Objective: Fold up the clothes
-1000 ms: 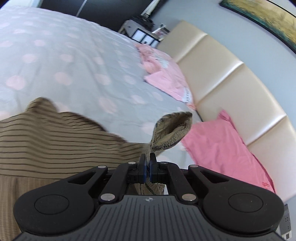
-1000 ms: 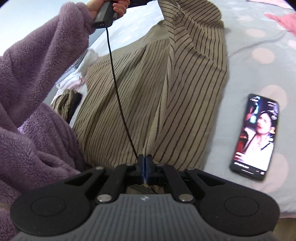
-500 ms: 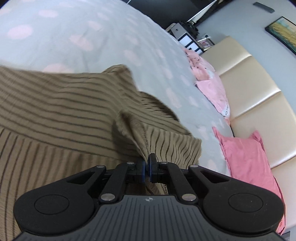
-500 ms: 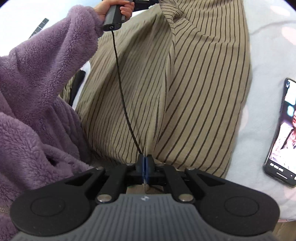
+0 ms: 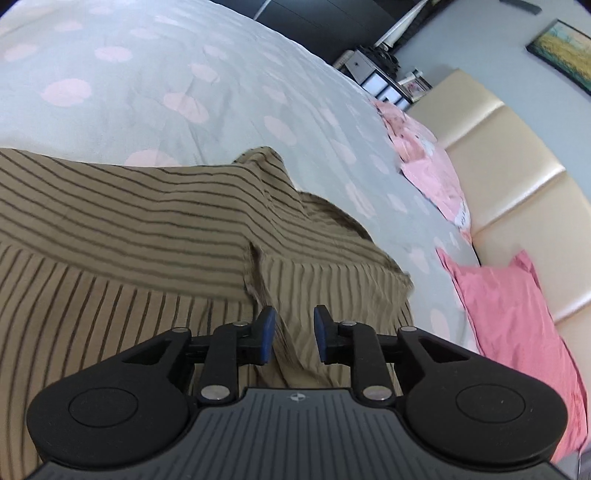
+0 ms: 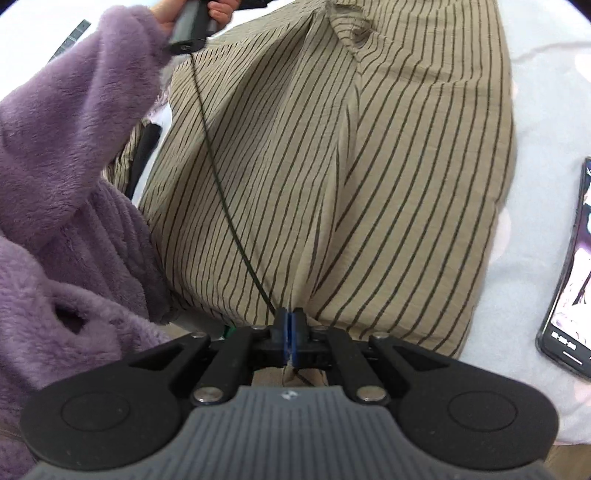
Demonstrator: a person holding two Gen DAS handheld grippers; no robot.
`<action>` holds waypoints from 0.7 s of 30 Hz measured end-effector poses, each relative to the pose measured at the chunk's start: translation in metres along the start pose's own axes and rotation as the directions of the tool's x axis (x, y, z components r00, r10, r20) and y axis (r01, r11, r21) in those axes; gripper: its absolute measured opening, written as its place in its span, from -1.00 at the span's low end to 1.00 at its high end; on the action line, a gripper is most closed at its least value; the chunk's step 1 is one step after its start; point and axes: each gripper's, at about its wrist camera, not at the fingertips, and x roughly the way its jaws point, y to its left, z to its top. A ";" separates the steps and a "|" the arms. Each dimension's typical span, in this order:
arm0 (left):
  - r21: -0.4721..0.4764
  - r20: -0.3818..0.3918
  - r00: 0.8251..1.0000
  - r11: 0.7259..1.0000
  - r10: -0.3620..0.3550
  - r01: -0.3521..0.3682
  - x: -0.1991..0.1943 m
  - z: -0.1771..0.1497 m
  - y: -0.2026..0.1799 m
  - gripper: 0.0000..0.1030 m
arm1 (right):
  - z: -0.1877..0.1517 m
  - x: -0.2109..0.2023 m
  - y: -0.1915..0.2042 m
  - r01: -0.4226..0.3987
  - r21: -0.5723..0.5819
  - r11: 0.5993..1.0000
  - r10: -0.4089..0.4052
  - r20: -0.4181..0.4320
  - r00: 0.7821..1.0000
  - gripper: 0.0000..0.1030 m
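A tan shirt with thin dark stripes (image 5: 140, 236) lies on the pale bedspread (image 5: 184, 74), one part folded over the rest. My left gripper (image 5: 294, 338) stands open just above the folded part, its blue pads apart and nothing between them. In the right wrist view the same striped shirt (image 6: 369, 166) spreads away from me, and my right gripper (image 6: 289, 334) is shut on the near edge of the cloth. At the top left, a hand (image 6: 195, 18) in a purple fleece sleeve (image 6: 85, 122) holds the other gripper's handle, and a black cable (image 6: 221, 192) runs down from it.
A phone (image 6: 570, 273) with a lit screen lies on the bedspread right of the shirt. Pink pillows (image 5: 517, 325) and pink clothes (image 5: 432, 173) sit along the cream padded headboard (image 5: 517, 155). Dark shelves (image 5: 373, 70) stand beyond the bed.
My left gripper carried the sleeve across and laid it over the shirt, then opened and let it go. The right gripper kept its hold and the shirt filled more of its view.
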 end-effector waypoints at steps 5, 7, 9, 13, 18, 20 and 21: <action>0.061 -0.056 0.998 0.998 -0.017 0.020 -0.040 -0.037 -0.022 -0.52 | -0.005 0.011 0.014 0.041 -0.049 0.998 -0.042 -0.014 0.999 -0.95; 0.076 -0.095 0.995 0.996 -0.027 0.035 -0.053 -0.060 -0.028 -0.50 | -0.006 0.017 0.019 0.046 -0.053 0.998 -0.046 -0.009 0.999 -0.95; 0.092 -0.134 0.990 0.995 -0.038 0.050 -0.065 -0.082 -0.035 -0.45 | -0.007 0.024 0.024 0.022 -0.060 0.998 -0.022 -0.003 1.000 -0.94; 0.131 -0.226 0.973 0.988 -0.050 0.081 -0.085 -0.133 -0.047 -0.38 | -0.021 0.029 0.031 0.003 -0.087 0.996 -0.004 -0.014 1.000 -0.87; 0.181 -0.324 0.945 0.978 -0.036 0.099 -0.103 -0.198 -0.059 -0.28 | -0.044 0.013 0.027 0.079 -0.074 0.994 -0.076 0.050 0.996 -0.66; 0.177 -0.360 0.932 0.978 -0.037 0.107 -0.107 -0.223 -0.061 -0.24 | -0.054 0.003 0.022 0.136 -0.056 0.989 -0.130 0.093 0.987 -0.43; 0.163 -0.380 0.924 0.981 -0.037 0.107 -0.109 -0.236 -0.061 -0.24 | -0.060 -0.001 0.020 0.166 -0.055 0.985 -0.159 0.109 0.981 -0.37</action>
